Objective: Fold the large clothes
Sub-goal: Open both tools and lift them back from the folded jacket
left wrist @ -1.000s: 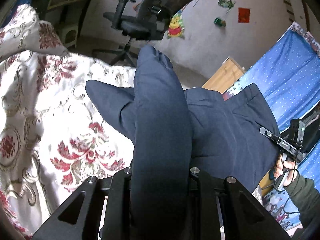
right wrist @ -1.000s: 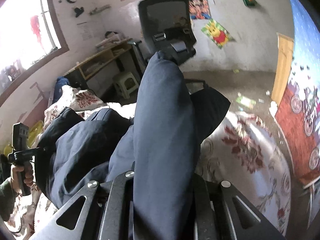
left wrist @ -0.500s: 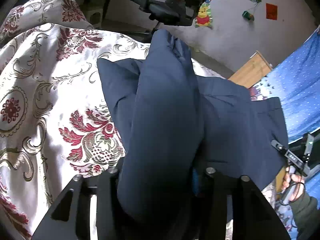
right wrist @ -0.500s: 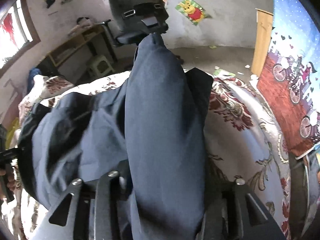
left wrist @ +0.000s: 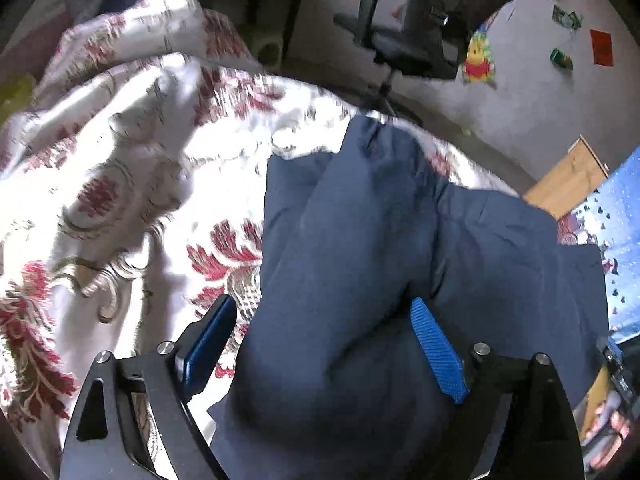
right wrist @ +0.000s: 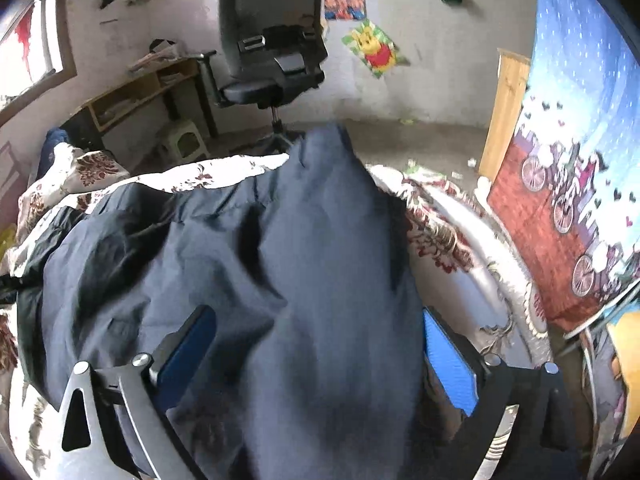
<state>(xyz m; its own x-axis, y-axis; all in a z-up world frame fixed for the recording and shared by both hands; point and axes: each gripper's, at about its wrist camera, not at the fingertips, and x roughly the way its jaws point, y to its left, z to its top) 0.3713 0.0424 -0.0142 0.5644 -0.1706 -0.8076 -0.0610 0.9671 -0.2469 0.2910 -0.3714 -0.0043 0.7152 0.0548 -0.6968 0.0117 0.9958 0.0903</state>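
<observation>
A large dark navy garment [left wrist: 500,260] lies on a bed cover [left wrist: 120,200] of white cloth with red flowers. A raised fold of it runs forward between the fingers of my left gripper [left wrist: 320,302]. The jaws are opening and their blue pads [left wrist: 436,352] stand off the cloth. In the right wrist view the garment [right wrist: 160,248] spreads to the left. Another thick fold lies between the fingers of my right gripper [right wrist: 316,312], whose jaws are also opening wide, with no pad pressing. The bed cover [right wrist: 440,240] shows to the right of that fold.
A black office chair [right wrist: 272,60] stands on the floor beyond the bed, beside a wooden desk [right wrist: 132,92] and a small stool [right wrist: 184,144]. A blue and red printed cloth [right wrist: 580,160] hangs at the right. The chair [left wrist: 420,52] and a wooden board [left wrist: 568,180] show in the left view.
Both grippers were shut on folds of the navy garment and now stand wide apart. Both have tipped and sunk toward the bed, and the folds have slumped onto the garment.
</observation>
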